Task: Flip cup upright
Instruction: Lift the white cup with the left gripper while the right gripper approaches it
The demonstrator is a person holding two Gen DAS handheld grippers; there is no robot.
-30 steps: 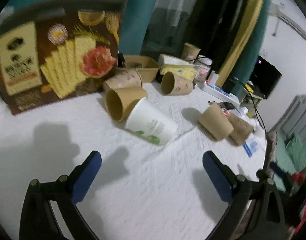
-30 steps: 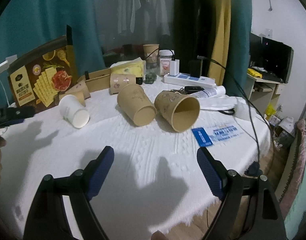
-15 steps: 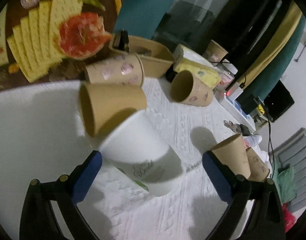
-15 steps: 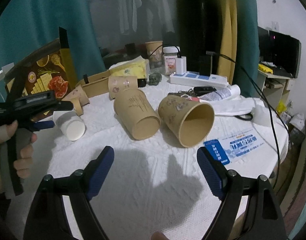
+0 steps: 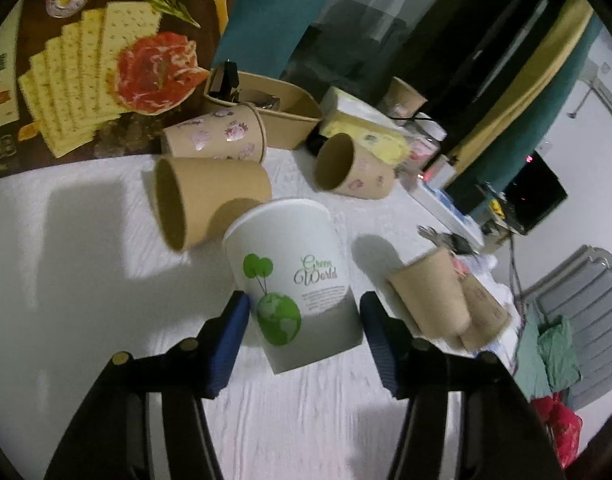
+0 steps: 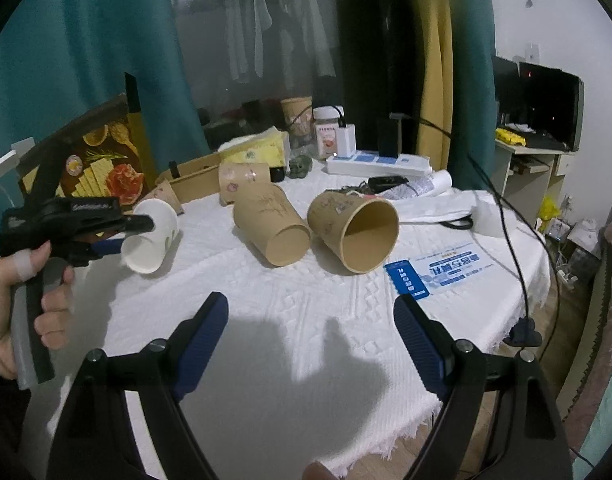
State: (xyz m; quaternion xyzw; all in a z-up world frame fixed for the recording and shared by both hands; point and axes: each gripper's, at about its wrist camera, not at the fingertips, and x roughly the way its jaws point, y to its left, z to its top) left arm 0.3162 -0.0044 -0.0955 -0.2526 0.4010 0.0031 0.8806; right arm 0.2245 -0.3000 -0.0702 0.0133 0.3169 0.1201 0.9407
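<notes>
A white paper cup (image 5: 293, 276) with a green globe print sits between my left gripper's (image 5: 304, 302) blue pads, which have just been closing and now press on its sides. In the right wrist view the same white cup (image 6: 151, 240) is tilted over the white tablecloth (image 6: 265, 320), one round end facing this camera, with a hand holding the left gripper (image 6: 133, 236) on it. My right gripper (image 6: 310, 302) hangs open above the cloth, nothing between its fingers, a short way from two brown cups (image 6: 271, 228) lying on their sides.
Several brown cups lie on their sides: one (image 5: 209, 200) touches the white cup, others (image 5: 354, 172) lie behind and to the right (image 5: 430, 296). A cracker box (image 5: 85, 80), a cardboard tray (image 5: 281, 112), a power strip (image 6: 378, 162) and cables line the back. A blue leaflet (image 6: 434, 272) lies right.
The left gripper moved in over the white cup and its jaws closed onto it; the cup now stands steeper between the pads. The right gripper's view barely shifted.
</notes>
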